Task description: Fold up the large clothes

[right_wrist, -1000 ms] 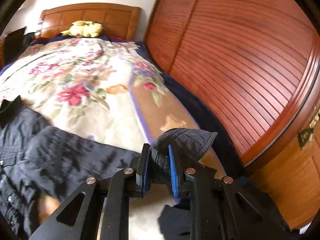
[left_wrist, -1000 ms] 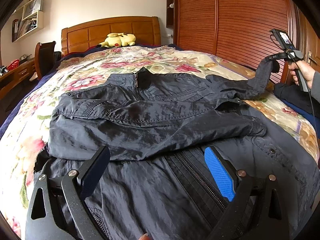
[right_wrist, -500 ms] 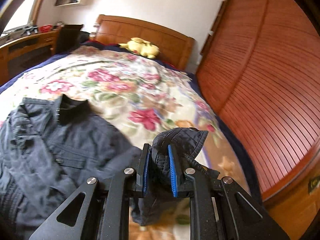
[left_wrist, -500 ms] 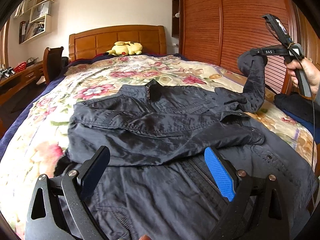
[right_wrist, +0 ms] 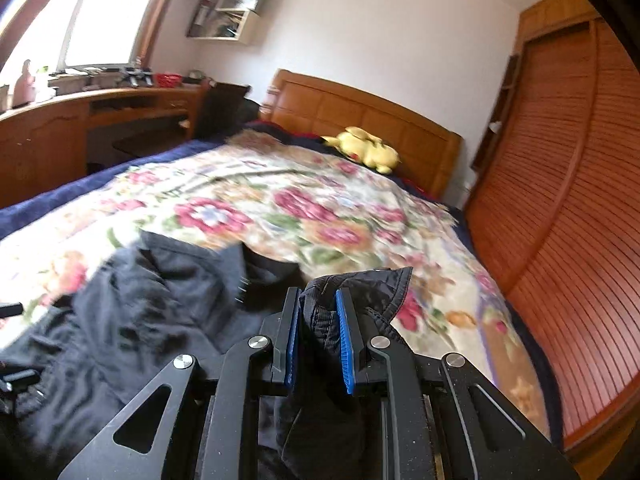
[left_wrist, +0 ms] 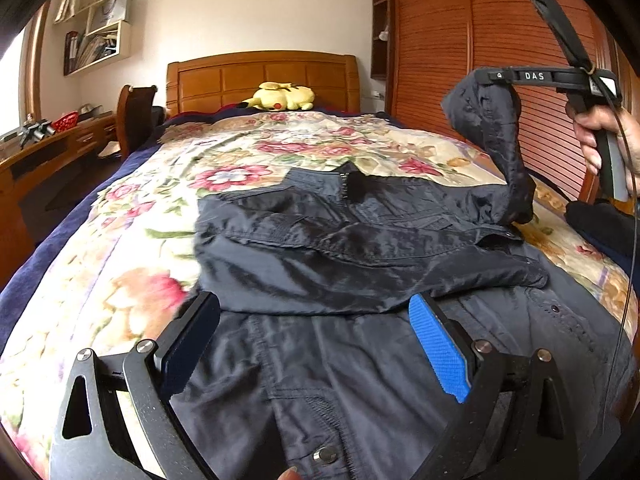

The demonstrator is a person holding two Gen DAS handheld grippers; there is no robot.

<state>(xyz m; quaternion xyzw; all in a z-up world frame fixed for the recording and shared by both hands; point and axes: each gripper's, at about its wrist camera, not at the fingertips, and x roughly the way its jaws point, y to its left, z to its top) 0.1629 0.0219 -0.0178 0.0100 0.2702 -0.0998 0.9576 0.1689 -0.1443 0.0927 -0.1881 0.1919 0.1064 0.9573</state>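
Note:
A dark navy jacket (left_wrist: 360,248) lies spread on the floral bedspread (left_wrist: 132,248), collar toward the headboard, one sleeve folded across its chest. My left gripper (left_wrist: 316,340) is open and empty, hovering low over the jacket's lower half. My right gripper (right_wrist: 318,312) is shut on the cuff of the other sleeve (right_wrist: 360,284). In the left wrist view that gripper (left_wrist: 486,78) holds the sleeve (left_wrist: 500,148) lifted high above the jacket's right shoulder, the sleeve hanging down from it.
A yellow plush toy (left_wrist: 280,96) sits by the wooden headboard (left_wrist: 260,74). A slatted wooden wardrobe (left_wrist: 480,40) runs along the bed's right side. A desk (right_wrist: 80,120) and chair (left_wrist: 136,116) stand to the left. Dark clothing (left_wrist: 600,220) lies at the right bed edge.
My right gripper has lifted the sleeve cuff higher and swung it leftward toward the jacket body. My left gripper stayed open over the jacket, its view tilting up slightly.

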